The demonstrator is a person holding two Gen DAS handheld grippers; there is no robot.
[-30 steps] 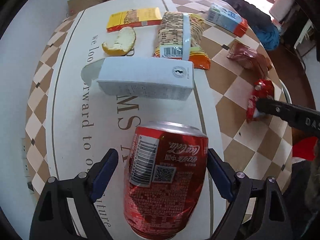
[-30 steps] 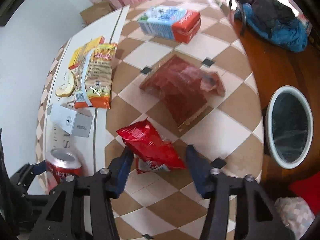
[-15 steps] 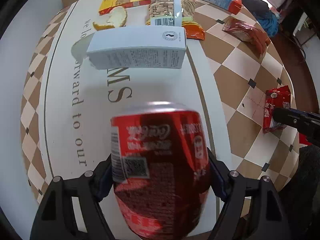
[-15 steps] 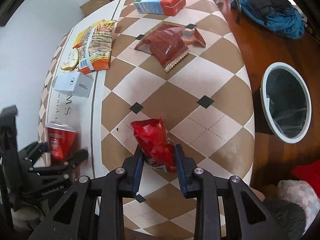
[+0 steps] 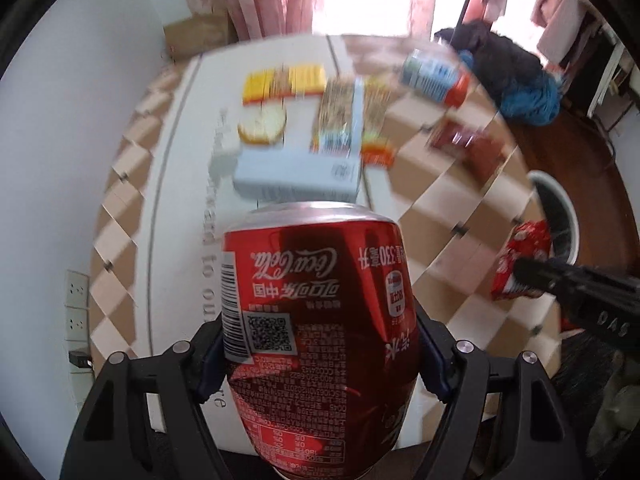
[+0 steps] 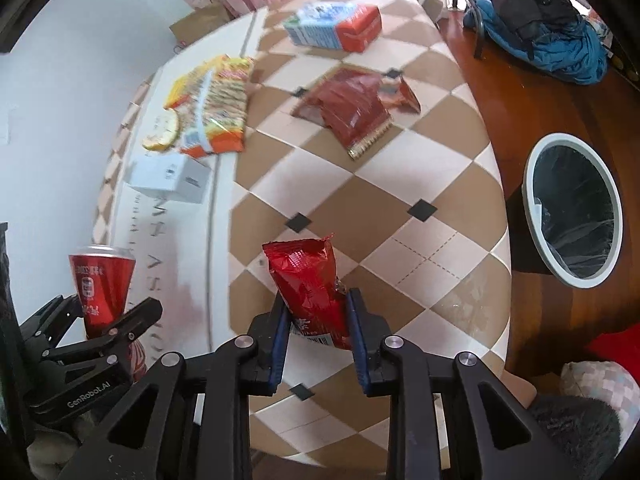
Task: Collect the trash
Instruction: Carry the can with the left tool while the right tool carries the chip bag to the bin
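My left gripper (image 5: 318,360) is shut on a red Coca-Cola can (image 5: 320,320) and holds it above the table's near edge; the can also shows in the right wrist view (image 6: 102,288). My right gripper (image 6: 318,344) is shut on a red snack packet (image 6: 308,284), lifted off the checked tablecloth; the packet shows in the left wrist view (image 5: 520,264). A white-rimmed trash bin (image 6: 572,208) with a black liner stands on the floor right of the table.
On the table (image 6: 400,200) lie a white box (image 6: 168,178), an orange peel (image 6: 162,136), a noodle packet (image 6: 218,116), a dark red wrapper (image 6: 352,108) and a blue-orange carton (image 6: 334,26). A chair with blue clothes (image 6: 552,40) stands at the far right.
Both grippers closed on their items and lifted them off the table. Both cameras have pulled back and up, bringing more of the room and the bin into view.
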